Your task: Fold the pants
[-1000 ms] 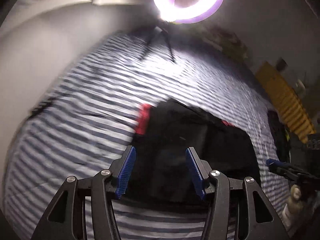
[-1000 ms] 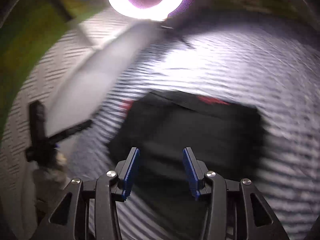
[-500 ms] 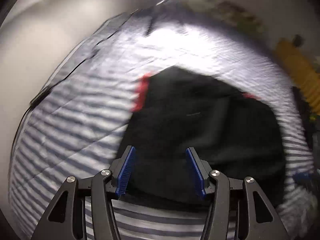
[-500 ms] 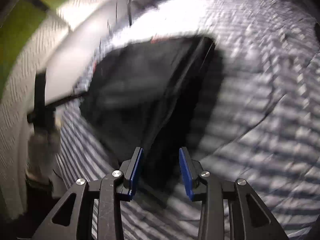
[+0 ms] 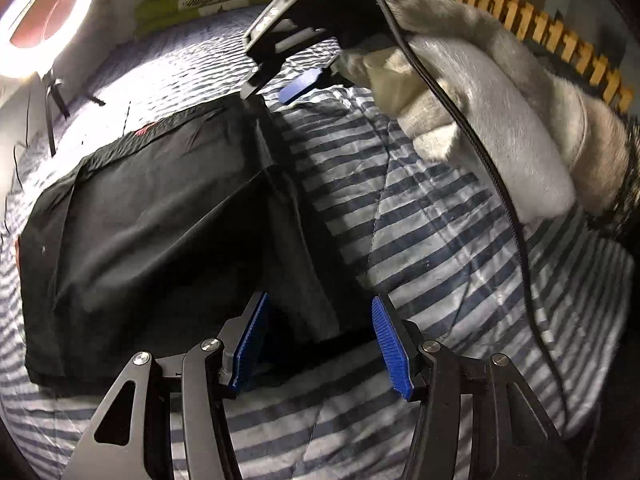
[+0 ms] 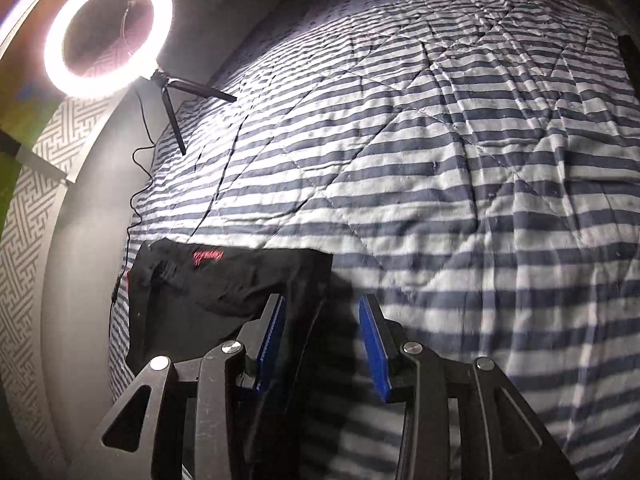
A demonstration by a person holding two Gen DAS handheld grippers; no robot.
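Striped quilt (image 6: 460, 168) covers the bed, lit by a ring light (image 6: 108, 32). Black pants (image 5: 160, 216), folded to a rough rectangle, lie on it. Left gripper (image 5: 320, 344) and right gripper (image 6: 322, 344) both gape wide over the right edge, empty. Thin, limp, slick-looking cloth; pinching that layered edge seems best.

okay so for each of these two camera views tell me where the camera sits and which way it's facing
Left wrist: on the left hand-held gripper, facing along the black pants; the right hand-held gripper and a gloved hand show.
Right wrist: on the right hand-held gripper, facing across the striped quilt toward the ring light; only its own fingers show.
Shared: pants, quilt, ring light.
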